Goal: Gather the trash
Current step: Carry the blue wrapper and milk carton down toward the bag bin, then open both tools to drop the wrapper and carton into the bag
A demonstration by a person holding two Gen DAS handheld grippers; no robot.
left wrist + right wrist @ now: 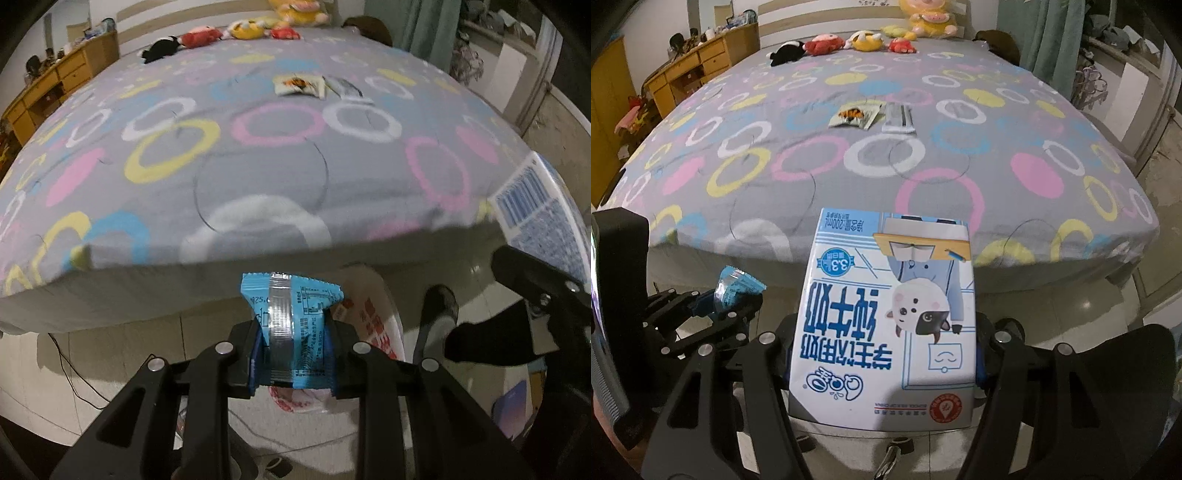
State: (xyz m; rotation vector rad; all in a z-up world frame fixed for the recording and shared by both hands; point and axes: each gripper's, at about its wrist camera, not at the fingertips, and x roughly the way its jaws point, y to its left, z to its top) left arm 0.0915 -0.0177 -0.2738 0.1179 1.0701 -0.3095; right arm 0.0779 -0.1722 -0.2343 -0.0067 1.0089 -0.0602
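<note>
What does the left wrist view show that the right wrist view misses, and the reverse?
Left only: a white plastic bag with red print on the floor below the left gripper, and the blue wrapper's printed back.
Right only: the milk carton's cow-printed front in the right gripper, and the big yellow plush.
Both: the bed, with two wrappers left on it, and a row of small plush toys.

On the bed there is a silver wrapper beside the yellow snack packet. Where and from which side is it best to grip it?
The silver wrapper lies flat, so probably pinch its near short edge from the foot of the bed, away from the yellow packet on its left.
</note>
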